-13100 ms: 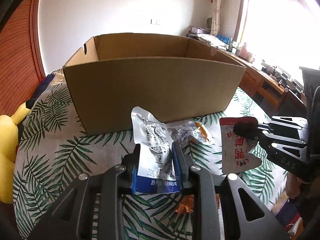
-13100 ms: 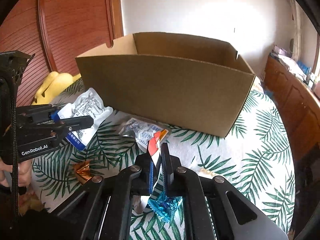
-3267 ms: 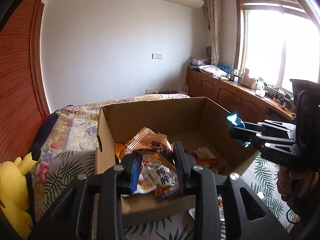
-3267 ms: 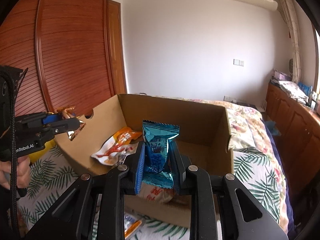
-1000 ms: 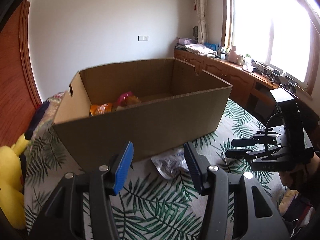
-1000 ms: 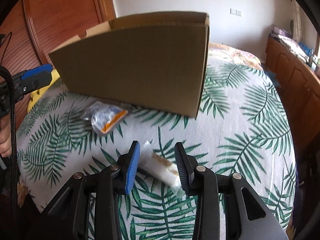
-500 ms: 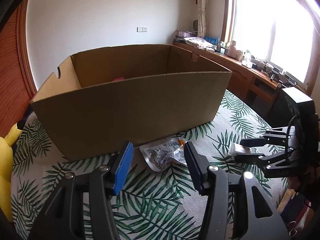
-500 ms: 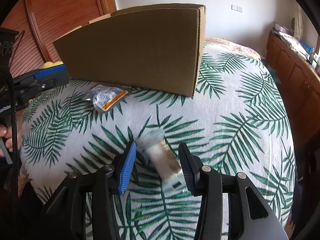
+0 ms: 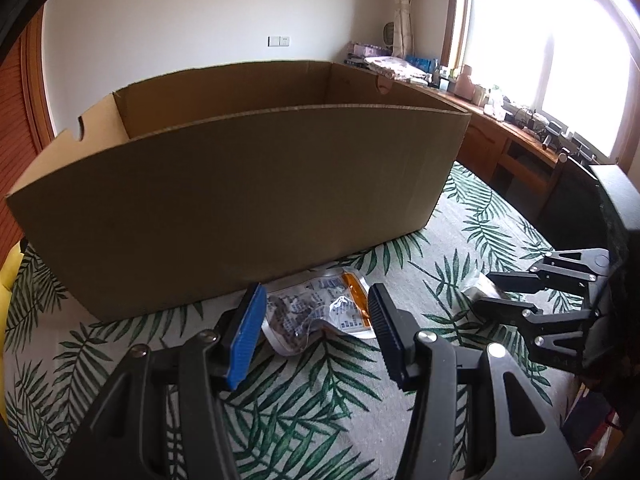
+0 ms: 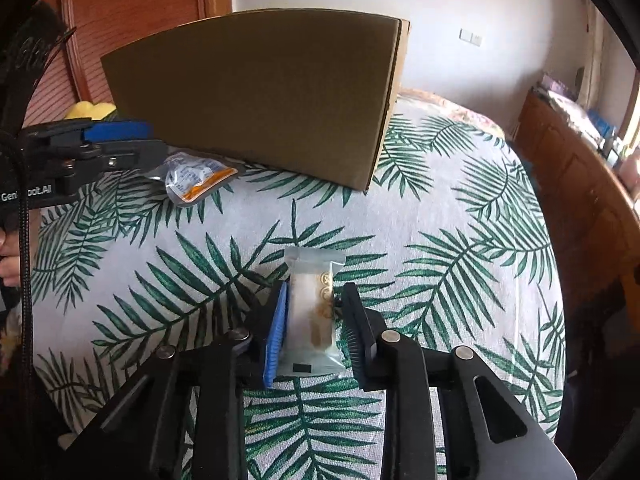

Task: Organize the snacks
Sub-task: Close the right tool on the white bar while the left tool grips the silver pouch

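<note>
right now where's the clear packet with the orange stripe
In the left wrist view the clear packet lies on the leaf-print cloth just in front of the cardboard box, between the open left gripper's fingers.

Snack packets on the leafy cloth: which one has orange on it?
The crinkly clear packet with the orange corner, lying right by the brown cardboard box. The other, a pale packet with a beige biscuit bar, shows no orange.

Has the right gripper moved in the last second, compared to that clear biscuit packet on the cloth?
Yes. The right gripper has come forward around the clear biscuit packet, which now lies between its open jaws; a second ago only the packet's near end sat there.
</note>
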The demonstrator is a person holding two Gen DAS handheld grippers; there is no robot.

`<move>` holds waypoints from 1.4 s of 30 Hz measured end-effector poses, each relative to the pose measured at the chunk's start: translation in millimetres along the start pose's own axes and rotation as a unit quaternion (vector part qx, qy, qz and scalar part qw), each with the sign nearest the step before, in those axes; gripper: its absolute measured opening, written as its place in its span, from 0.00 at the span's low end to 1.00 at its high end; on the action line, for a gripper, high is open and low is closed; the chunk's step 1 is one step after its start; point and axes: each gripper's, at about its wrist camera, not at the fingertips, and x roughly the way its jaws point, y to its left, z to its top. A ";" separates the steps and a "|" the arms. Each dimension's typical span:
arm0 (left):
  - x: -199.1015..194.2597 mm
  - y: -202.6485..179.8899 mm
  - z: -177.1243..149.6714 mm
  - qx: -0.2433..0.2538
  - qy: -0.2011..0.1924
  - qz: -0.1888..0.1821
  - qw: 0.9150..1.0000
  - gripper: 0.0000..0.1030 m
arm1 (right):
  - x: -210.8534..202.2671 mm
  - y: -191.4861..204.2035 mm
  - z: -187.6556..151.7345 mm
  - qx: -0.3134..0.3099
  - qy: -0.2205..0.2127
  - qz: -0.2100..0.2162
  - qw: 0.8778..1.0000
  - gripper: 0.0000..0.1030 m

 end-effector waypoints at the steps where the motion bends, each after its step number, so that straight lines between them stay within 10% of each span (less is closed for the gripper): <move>1: 3.5 -0.1 0.8 -0.002 0.004 0.000 1.000 0.52 | 0.0 0.9 -1.1 -0.001 -0.006 -0.003 1.000 0.25; 42: 16.9 18.2 -2.6 -0.053 0.040 0.027 0.997 0.72 | 0.5 0.3 -2.8 0.007 -0.015 0.007 1.000 0.26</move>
